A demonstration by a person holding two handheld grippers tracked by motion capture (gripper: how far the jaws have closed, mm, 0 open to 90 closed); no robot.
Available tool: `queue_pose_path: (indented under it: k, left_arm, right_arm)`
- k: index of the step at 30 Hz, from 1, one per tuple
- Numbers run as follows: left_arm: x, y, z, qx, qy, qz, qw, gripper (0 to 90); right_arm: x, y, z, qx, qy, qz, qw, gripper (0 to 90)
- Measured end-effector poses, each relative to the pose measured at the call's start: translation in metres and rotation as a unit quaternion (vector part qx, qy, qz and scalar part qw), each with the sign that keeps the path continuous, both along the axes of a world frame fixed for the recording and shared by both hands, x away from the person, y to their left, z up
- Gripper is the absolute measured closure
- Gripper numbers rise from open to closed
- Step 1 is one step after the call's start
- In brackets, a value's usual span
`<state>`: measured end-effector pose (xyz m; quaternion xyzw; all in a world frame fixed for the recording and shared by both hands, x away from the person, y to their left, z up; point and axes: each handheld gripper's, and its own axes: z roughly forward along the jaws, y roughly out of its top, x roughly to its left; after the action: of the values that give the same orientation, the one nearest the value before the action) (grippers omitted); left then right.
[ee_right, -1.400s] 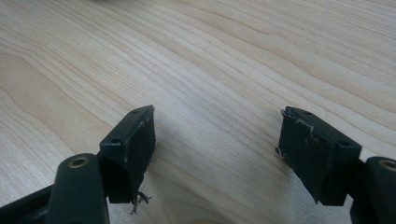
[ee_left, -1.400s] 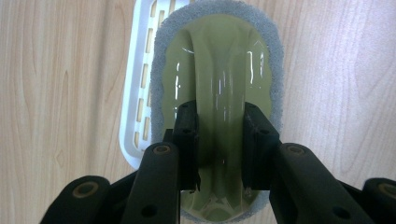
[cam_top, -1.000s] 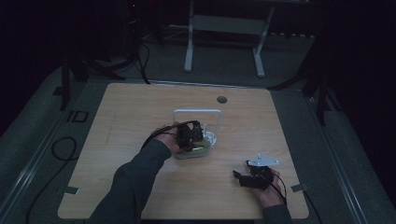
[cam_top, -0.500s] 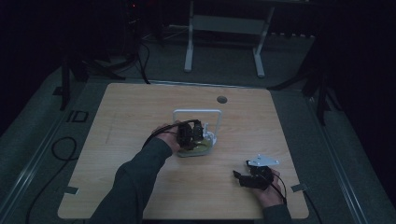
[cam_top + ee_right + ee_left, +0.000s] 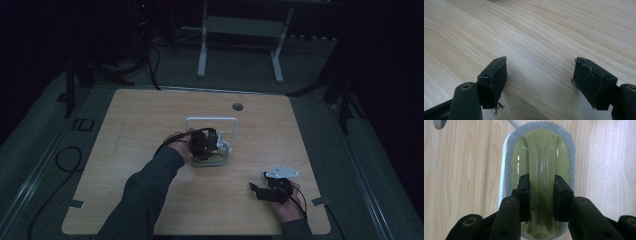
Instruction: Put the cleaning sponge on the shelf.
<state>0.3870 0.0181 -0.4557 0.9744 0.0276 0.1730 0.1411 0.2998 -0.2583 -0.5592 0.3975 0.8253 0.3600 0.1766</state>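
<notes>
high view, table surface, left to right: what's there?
left gripper clamped on the green scrubber → white wire stand around it → table's cable hole → right gripper, jaws open, near the front edge.

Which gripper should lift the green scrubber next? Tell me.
Left. The left gripper already has its jaws around the green scrubber's handle ridge. The right gripper hangs open over the bare table.
</notes>
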Motion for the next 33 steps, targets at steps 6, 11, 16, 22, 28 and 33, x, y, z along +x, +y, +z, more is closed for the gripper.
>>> queue_pose_path:
  k: [6, 11, 16, 22, 28, 33]
  left_arm:
    - [0.001, -0.001, 0.001, -0.001, -0.006, -0.003, 1.0000, 71.4]
    - [0.002, -0.002, -0.001, 0.003, -0.011, -0.004, 0.9999, 71.4]
    - [0.004, -0.003, -0.001, 0.008, -0.014, -0.005, 0.9998, 71.4]
    - [0.007, -0.008, 0.001, 0.020, -0.025, -0.007, 0.9995, 71.4]
    - [0.009, -0.008, 0.002, 0.025, -0.030, -0.008, 0.9992, 71.4]
    - [0.012, -0.007, 0.001, 0.022, -0.032, -0.002, 0.9992, 71.4]
  right_arm:
    - [0.000, 0.000, 0.000, 0.000, 0.000, 0.000, 1.0000, 26.7]
    - [0.000, 0.000, 0.000, 0.000, 0.000, 0.000, 1.0000, 26.7]
    - [0.000, 0.000, 0.000, 0.000, 0.000, 0.000, 1.0000, 26.7]
    - [0.000, 0.000, 0.000, 0.000, 0.000, 0.000, 1.0000, 26.7]
    - [0.000, 0.000, 0.000, 0.001, 0.000, 0.000, 1.0000, 26.7]
    - [0.000, 0.000, 0.000, 0.000, 0.000, 0.000, 1.0000, 26.7]
